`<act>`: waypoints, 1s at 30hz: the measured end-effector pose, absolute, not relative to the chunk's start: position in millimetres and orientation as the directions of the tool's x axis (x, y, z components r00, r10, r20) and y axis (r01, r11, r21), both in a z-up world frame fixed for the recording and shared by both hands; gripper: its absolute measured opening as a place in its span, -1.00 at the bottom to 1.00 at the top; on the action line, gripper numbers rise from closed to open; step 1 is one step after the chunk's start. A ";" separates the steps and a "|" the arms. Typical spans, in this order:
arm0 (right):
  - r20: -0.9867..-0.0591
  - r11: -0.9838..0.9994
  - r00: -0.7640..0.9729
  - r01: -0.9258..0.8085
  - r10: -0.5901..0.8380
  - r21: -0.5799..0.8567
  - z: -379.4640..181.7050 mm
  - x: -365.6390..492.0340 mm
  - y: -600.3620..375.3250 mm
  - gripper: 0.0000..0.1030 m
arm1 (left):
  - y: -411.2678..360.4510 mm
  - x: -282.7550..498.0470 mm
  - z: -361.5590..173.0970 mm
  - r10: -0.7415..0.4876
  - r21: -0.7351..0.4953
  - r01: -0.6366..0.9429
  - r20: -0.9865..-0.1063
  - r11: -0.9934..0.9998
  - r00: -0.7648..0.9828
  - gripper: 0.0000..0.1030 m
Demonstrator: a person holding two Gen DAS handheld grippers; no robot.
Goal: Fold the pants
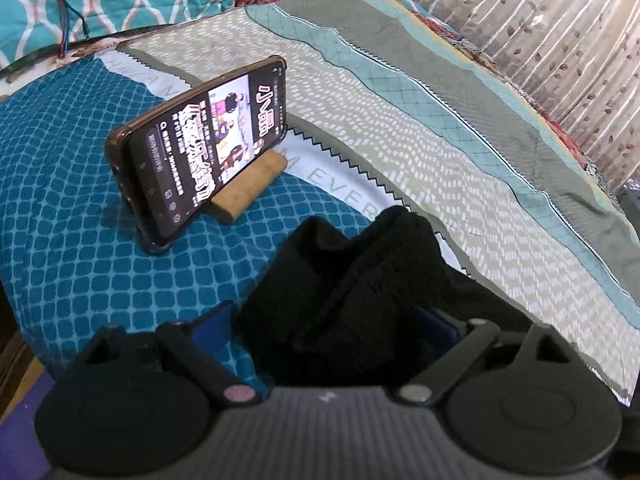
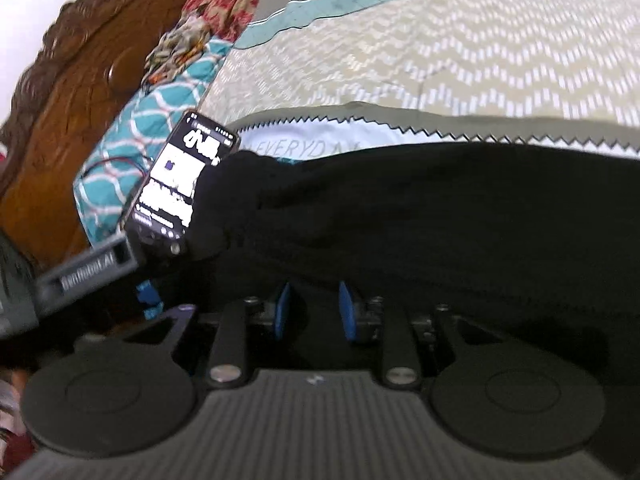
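Note:
The black pants [image 1: 352, 288] lie bunched on the bed. In the left wrist view a thick fold of them fills the wide gap between the blue pads [image 1: 210, 330] of my left gripper [image 1: 320, 332], whose jaws stand far apart around the cloth. In the right wrist view the pants [image 2: 420, 216] spread across the middle as a dark mass. My right gripper [image 2: 314, 312] has its blue pads [image 2: 348, 312] close together with a gap between them, over the dark fabric. I cannot tell whether cloth is pinched there. The left gripper's body [image 2: 80, 272] shows at the left edge.
A phone [image 1: 200, 148] with a lit screen leans on a wooden stand [image 1: 252, 184] on the teal-patterned bedcover [image 1: 80, 240]; it also shows in the right wrist view [image 2: 176, 188]. Beige and teal bedding [image 1: 420, 128], a carved wooden headboard [image 2: 80, 92] and a curtain [image 1: 540, 28] surround the bed.

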State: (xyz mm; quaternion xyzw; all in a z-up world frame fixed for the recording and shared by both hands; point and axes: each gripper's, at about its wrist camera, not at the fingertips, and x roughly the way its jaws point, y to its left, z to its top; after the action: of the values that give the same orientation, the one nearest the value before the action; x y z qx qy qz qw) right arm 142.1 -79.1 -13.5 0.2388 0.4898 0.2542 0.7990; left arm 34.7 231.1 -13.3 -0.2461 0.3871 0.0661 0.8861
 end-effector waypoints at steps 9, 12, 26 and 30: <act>-0.602 0.703 0.419 -0.135 0.679 0.699 -19.0 135.4 -90.0 -0.43 | 221.1 38.8 -13.8 -0.028 -0.314 -0.302 -0.733 0.900 0.679 0.81; -0.589 0.694 0.428 -0.136 0.685 0.708 -18.6 130.6 -92.5 -0.42 | 214.8 35.1 -8.3 0.014 -0.272 -0.310 -0.731 0.911 0.682 0.26; -0.547 0.620 0.430 -0.039 0.718 0.783 -25.6 132.8 -117.5 -0.42 | 140.7 19.5 37.0 -0.110 -0.200 -0.008 -0.569 0.980 0.815 -0.42; -0.522 0.609 0.529 0.012 0.669 0.793 -13.8 123.2 -150.9 -0.41 | 113.6 14.6 34.6 -0.144 -0.139 0.080 -0.549 0.987 0.823 -0.41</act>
State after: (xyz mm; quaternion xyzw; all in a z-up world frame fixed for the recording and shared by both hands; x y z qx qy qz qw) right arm 123.2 -150.9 -13.8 0.3895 0.4375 0.2098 0.7829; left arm 14.6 113.6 34.6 -0.0549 0.2916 -0.0587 0.9532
